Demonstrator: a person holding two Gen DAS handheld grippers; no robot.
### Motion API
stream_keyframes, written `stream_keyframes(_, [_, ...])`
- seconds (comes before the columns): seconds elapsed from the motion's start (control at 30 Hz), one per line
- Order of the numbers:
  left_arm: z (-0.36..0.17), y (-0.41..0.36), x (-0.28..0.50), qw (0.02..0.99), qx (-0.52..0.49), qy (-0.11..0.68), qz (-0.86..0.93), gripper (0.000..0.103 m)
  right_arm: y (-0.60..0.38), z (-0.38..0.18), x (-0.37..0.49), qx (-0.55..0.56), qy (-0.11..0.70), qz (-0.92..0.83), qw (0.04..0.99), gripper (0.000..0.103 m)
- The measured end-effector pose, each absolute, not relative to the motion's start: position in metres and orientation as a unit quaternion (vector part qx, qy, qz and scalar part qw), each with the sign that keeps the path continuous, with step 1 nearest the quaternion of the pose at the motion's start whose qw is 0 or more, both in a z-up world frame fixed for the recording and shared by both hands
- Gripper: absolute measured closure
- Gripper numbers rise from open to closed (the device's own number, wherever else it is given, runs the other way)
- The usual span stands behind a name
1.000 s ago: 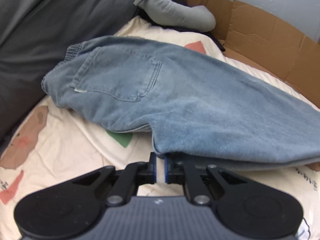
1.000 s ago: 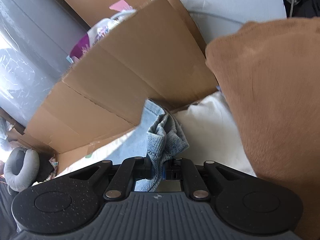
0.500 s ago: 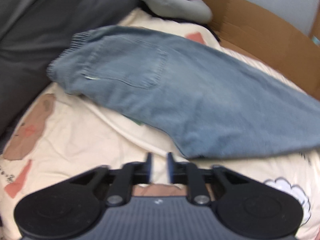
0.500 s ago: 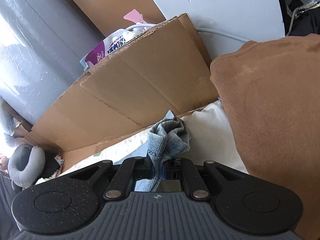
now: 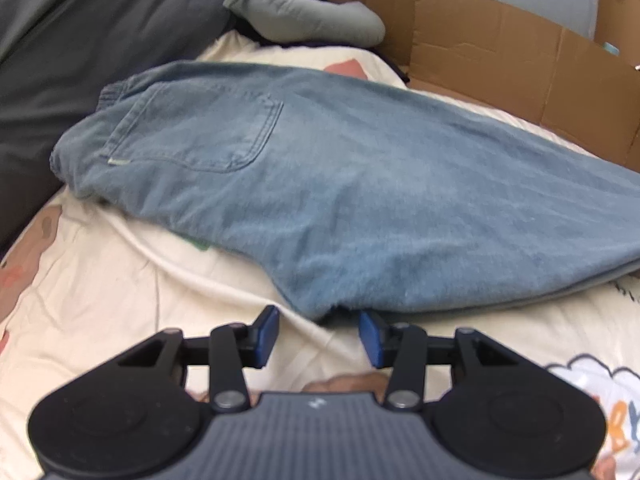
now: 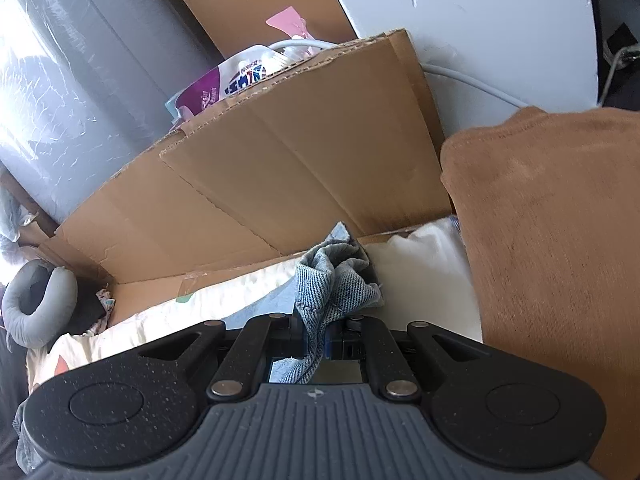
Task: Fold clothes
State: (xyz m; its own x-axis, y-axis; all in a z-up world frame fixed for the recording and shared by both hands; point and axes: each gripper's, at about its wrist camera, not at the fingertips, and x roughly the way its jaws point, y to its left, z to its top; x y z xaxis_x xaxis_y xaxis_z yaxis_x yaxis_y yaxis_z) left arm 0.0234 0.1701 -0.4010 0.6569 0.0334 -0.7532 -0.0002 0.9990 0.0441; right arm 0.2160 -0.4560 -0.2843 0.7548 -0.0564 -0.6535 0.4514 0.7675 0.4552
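Observation:
Light blue jeans lie folded lengthwise across a cream printed bedsheet, back pocket up and waistband to the left. My left gripper sits just in front of the jeans' near edge; its jaws are opening and the blue pads hold nothing, with the crotch corner lying just ahead of them. In the right wrist view my right gripper is shut on a bunched end of the jeans, raised above the sheet near the cardboard.
Flattened cardboard stands along the bed's far side. A grey neck pillow lies at the back, a dark grey cushion on the left, and a brown cushion close on the right.
My left gripper let go of the jeans' edge, opened wide and dropped lower toward the sheet. The right gripper kept its grip on the denim and rose a little.

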Motion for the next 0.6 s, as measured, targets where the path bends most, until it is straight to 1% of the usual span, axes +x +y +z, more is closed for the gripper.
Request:
stream_keyframes(0.1, [-0.409,0.171,0.032,0.912,-0.002,0.409,0.025,0.053,-0.457,-0.281,0.222,0.310,0.316,-0.143,0.885,0.097])
stream_keyframes(0.27, [-0.402,0.171,0.039,0.927,-0.058,0.367,0.053,0.053,-0.456,-0.273,0.232,0.308,0.312,-0.143,0.887,0.097])
stream_keyframes(0.53, [-0.422,0.173,0.041,0.920,-0.118,0.364,0.080,0.053,-0.454,-0.266,0.241,0.303,0.311,-0.144,0.889,0.097])
stream_keyframes(0.6, [-0.422,0.170,0.038,0.922,-0.110,0.362,0.083,0.066,-0.454,-0.266,0.242,0.300,0.312,-0.144,0.890,0.097])
